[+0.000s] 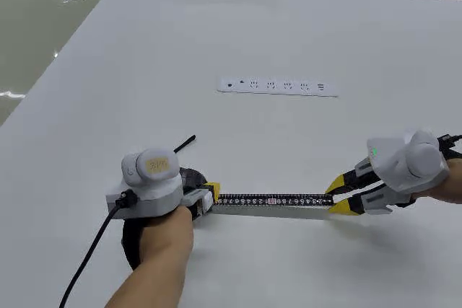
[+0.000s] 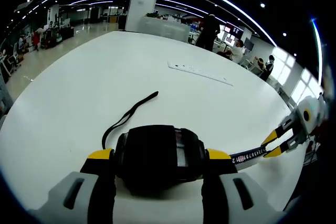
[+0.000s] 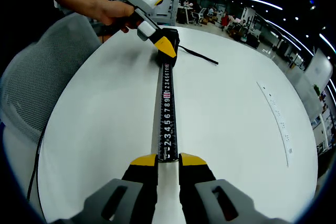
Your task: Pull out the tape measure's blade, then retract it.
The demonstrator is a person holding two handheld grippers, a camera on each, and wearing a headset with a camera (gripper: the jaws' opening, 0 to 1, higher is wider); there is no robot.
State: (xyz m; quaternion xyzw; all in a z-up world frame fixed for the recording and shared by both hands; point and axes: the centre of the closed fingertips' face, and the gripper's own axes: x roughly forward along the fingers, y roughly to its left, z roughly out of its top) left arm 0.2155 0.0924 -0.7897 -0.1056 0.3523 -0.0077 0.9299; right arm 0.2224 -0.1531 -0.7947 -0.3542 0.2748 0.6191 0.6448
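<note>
Tape measure at partial extension, with failure points. The left gripper (image 1: pixel 206 203) has its fingers (image 2: pixel 100 155) closed on either side of the black case (image 2: pixel 157 153), which fills the gap between them and rests on the white counter (image 1: pixel 289 27). The blade (image 3: pixel 167 114) runs out of the case, low along the counter, straight to the right gripper (image 1: pixel 338 198). There the fingers (image 3: pixel 143 161) stand narrow, with the blade's end held between their yellow tips. The case's wrist strap (image 2: pixel 128 114) lies loose on the counter beyond the left fingers. A power strip (image 1: pixel 278 86) lies well apart, ahead of both pairs of fingers.

Likely failures, as judged from this arrangement:
- **Tip slip.** The right fingers hold only the very end of the blade. A pull at an angle to the blade could work it out from between the tips, and the spring would then whip it back toward the left fingers.
- **Case rotation.** The rounded case is held at two sides only, so a pull off the blade's line may twist it between the left fingers.
- **Kink.** Lifting or rolling the right fingers while the blade is under tension could buckle it.
- **Hard return.** Letting go at full length, instead of following the blade home, would drive the hook into the case mouth.

Whether a blade lock is set cannot be told.
</note>
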